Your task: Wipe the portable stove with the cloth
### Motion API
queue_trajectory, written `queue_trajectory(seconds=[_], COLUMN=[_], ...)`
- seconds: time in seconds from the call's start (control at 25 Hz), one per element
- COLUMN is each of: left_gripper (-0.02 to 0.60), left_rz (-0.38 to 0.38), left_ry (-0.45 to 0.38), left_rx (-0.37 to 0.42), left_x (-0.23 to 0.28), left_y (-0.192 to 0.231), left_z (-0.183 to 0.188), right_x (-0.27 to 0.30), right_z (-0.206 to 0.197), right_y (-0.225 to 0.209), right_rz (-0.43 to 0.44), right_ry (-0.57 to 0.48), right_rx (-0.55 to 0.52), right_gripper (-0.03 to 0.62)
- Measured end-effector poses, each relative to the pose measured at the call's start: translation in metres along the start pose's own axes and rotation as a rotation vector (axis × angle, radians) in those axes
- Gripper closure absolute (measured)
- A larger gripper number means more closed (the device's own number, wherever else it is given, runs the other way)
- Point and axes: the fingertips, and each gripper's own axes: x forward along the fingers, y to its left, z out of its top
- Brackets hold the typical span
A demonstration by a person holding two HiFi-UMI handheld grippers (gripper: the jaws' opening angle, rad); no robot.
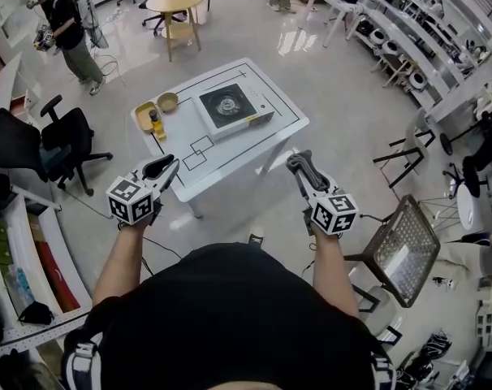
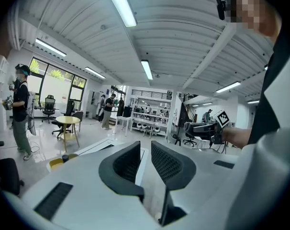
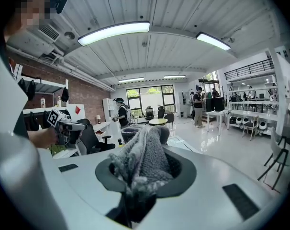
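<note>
White table (image 1: 288, 122) stands on the shiny floor ahead of the person, set cornerwise, black outlines drawn on its top. Stove (image 1: 230, 107) sits about mid-table, toward the far edge. At the left corner there is a yellow tray (image 1: 144, 117) with a small bottle (image 1: 156, 122) on it, and a bowl (image 1: 167, 101) just beside the tray. Between the stove and the near edge there is only marked table top. Black office chair (image 1: 58, 140) is off the table's left side, a mesh chair (image 1: 406, 249) to the right near the person, a round wooden table (image 1: 174, 2) farther back, and another person (image 1: 68, 29) at far left. Both forearms reach forward, with the grippers held in the air at the table's near side, well short of the stove. Left gripper (image 2: 146, 151): jaws a narrow gap apart, nothing in them. Right gripper (image 3: 144, 145): jaws closed on a grey cloth (image 3: 146, 164), which bunches up and out past the tips.
</note>
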Motion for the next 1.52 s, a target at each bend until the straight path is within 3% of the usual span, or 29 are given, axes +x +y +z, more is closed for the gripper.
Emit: queue_trajectory(seconds=[0.76, 1.52], left_gripper=[0.494, 0.494], left_rz=[0.098, 0.192], left_ry=[0.029, 0.04], left_rx=[-0.039, -0.068], left_x=[0.173, 0.252], left_y=[0.031, 0.029], left_z=[0.032, 0.04], right_x=[0.119, 0.173], right_z=[0.029, 0.035], right_y=[-0.161, -0.244], right_rz=[0.137, 0.245], right_ry=[0.066, 0.097], right_rx=[0.01, 0.006], right_gripper=[0.48, 0.48])
